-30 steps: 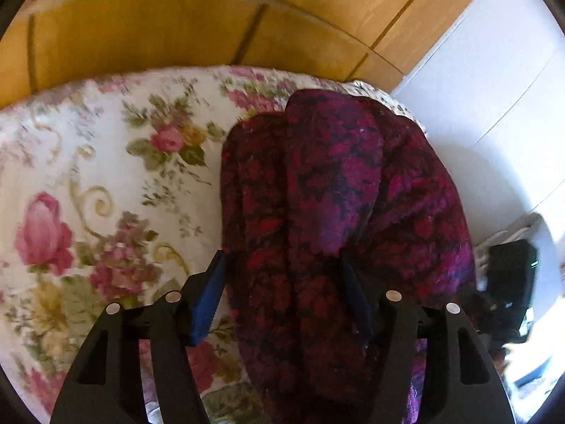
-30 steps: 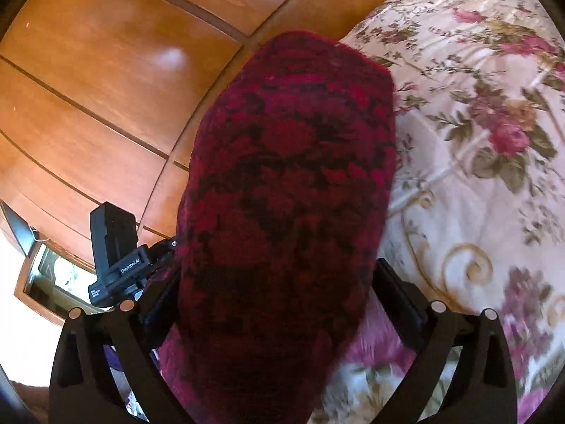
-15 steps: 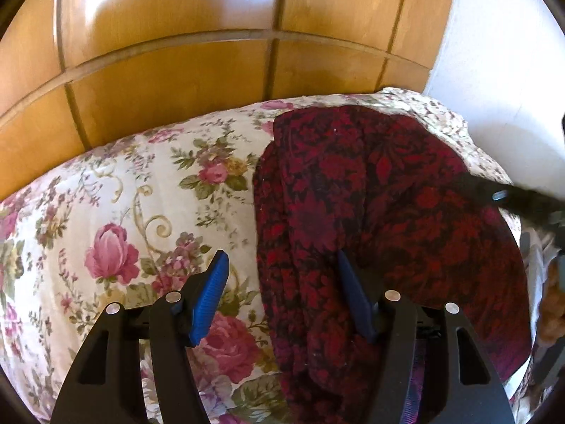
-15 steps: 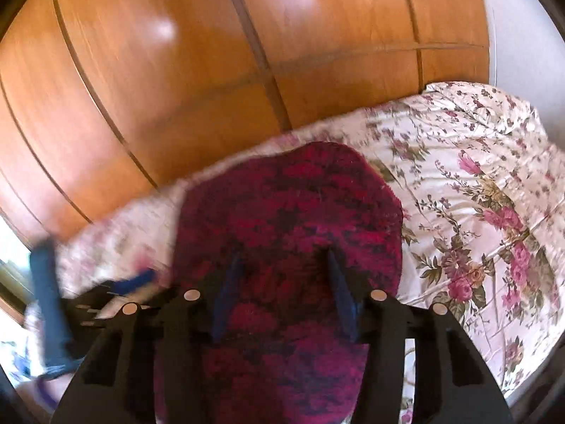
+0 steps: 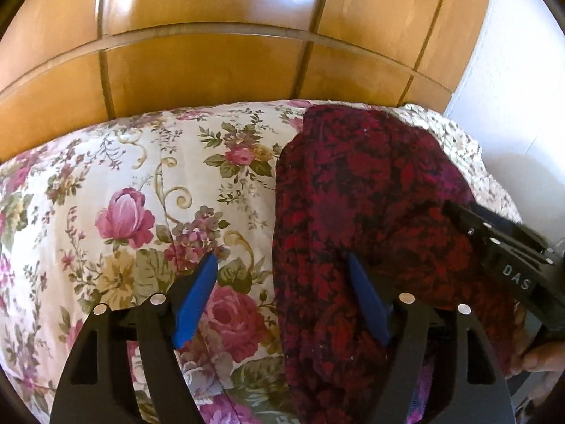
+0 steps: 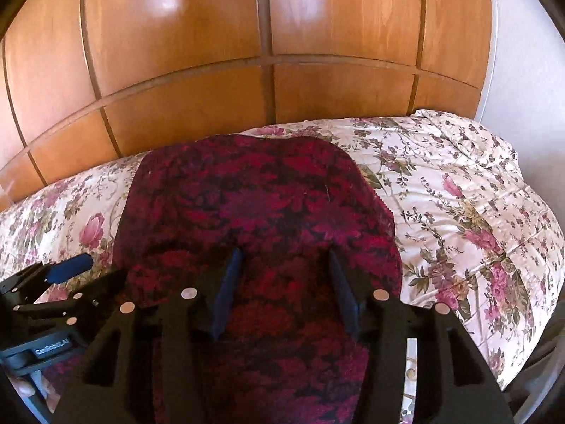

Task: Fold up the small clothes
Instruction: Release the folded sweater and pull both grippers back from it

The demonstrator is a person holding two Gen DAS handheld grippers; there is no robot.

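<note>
A dark red and black patterned garment (image 5: 370,194) lies folded on the floral bedspread (image 5: 123,176), near its right end. My left gripper (image 5: 282,259) hovers over the garment's left edge. Its jaws are opening: one blue pad is over the bedspread, the other over the cloth, and neither presses on it. In the right wrist view the same garment (image 6: 247,194) fills the middle. Above it my right gripper (image 6: 284,251) has its pads apart, with flat cloth showing between them and nothing pinched. The other gripper shows at the edge of each view: left (image 6: 67,268), right (image 5: 494,243).
Wooden wardrobe panels (image 5: 212,70) rise right behind the bed. A white wall (image 5: 512,88) stands at the right. The bedspread (image 6: 459,194) falls away at its right end. A person's hand (image 5: 543,357) holds the right gripper's handle.
The right gripper let the raised cloth down onto the bed, rolled level and narrowed its jaws. The left gripper's jaws widened off the garment's edge and it drew back slightly.
</note>
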